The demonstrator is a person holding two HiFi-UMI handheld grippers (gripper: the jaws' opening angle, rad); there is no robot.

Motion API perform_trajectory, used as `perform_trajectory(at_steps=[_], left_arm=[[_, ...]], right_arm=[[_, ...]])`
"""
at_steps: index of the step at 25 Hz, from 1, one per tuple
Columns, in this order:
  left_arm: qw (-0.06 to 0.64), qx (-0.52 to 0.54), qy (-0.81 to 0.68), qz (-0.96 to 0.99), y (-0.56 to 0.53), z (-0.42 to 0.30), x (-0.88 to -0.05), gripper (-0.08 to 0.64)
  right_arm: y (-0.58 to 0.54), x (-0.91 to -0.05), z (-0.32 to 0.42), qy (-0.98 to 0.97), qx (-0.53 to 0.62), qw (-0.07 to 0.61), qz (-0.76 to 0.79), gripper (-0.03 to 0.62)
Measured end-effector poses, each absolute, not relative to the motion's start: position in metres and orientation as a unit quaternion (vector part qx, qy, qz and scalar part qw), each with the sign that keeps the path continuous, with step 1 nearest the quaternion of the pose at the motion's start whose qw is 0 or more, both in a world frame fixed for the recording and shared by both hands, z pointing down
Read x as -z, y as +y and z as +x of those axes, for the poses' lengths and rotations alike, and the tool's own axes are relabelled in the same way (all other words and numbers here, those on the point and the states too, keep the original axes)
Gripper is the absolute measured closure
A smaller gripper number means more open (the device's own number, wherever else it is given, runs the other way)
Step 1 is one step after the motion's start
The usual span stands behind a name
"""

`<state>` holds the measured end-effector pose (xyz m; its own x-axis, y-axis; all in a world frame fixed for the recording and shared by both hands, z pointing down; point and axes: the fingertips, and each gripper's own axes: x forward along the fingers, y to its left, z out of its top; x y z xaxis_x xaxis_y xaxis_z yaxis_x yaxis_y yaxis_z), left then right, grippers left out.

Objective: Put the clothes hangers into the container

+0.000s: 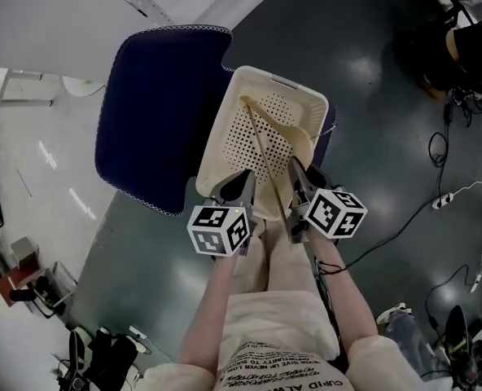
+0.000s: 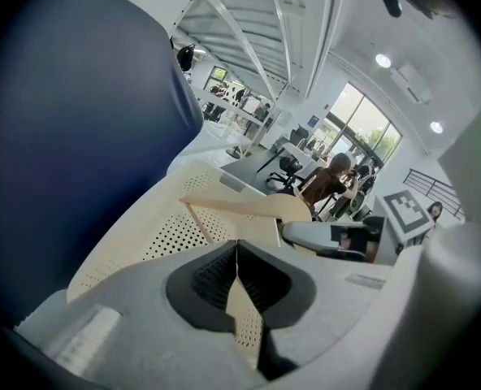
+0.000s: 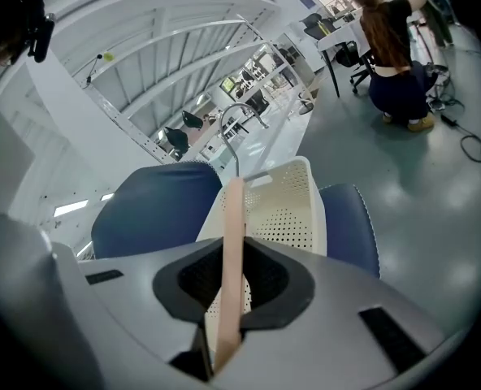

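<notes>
The right gripper (image 3: 234, 276) is clamped on a wooden hanger (image 3: 233, 234). Its pads press on both faces of the wood. In the right gripper view the hanger shows edge-on as a narrow pale strip. The strip runs straight out between the jaws and away from the person. A thin curved hook (image 3: 227, 145) stands above the strip's upper end.

The left gripper (image 2: 237, 260) is closed with its pads meeting at the tips, and nothing is held between them. It sits just beside the right gripper, over the near edge of the basket (image 1: 219, 133).

In the head view the hanger's long axis runs from the near rim, at the right gripper, toward the far left corner. The far end is already inside the basket, and the near end is up at the jaws. The thin crossbar and the broader curved shoulder meet at that far end.

The basket is cream plastic with a perforated floor and walls. It rests on a dark blue chair (image 1: 155, 112) with pale stitching along its edge.

Each marker cube (image 1: 219, 229) carries black-and-white square patterns. The person's shirt (image 1: 278, 357) has several lines of dark print, upside down in the head view and too small to read reliably.

A dark floor (image 1: 387, 137) with loose cables lies to the right.
</notes>
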<state>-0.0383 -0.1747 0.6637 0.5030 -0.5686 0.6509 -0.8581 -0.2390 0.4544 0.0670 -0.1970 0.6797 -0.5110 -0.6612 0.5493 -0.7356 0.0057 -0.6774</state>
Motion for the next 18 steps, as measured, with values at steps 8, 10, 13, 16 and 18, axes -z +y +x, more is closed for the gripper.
perform_trajectory(at_steps=[8, 10, 13, 16, 18], left_arm=[[0.426, -0.186, -0.449, 0.763, -0.167, -0.032, -0.690, 0.537], [0.428, -0.190, -0.448, 0.762, -0.165, -0.033, -0.694, 0.537], [0.429, -0.194, -0.449, 0.760, -0.165, -0.039, -0.698, 0.537], [0.432, -0.194, -0.449, 0.758, -0.167, -0.043, -0.702, 0.537], [0.433, -0.194, -0.448, 0.758, -0.167, -0.042, -0.704, 0.537]], right_arm=[[-0.204, -0.703, 0.056, -0.701, -0.504, 0.045, 0.503, 0.538], [-0.204, -0.706, 0.055, -0.699, -0.503, 0.043, 0.507, 0.538], [-0.204, -0.710, 0.054, -0.696, -0.499, 0.045, 0.515, 0.538], [-0.204, -0.716, 0.053, -0.694, -0.494, 0.051, 0.522, 0.537], [-0.203, -0.717, 0.054, -0.694, -0.490, 0.055, 0.525, 0.537]])
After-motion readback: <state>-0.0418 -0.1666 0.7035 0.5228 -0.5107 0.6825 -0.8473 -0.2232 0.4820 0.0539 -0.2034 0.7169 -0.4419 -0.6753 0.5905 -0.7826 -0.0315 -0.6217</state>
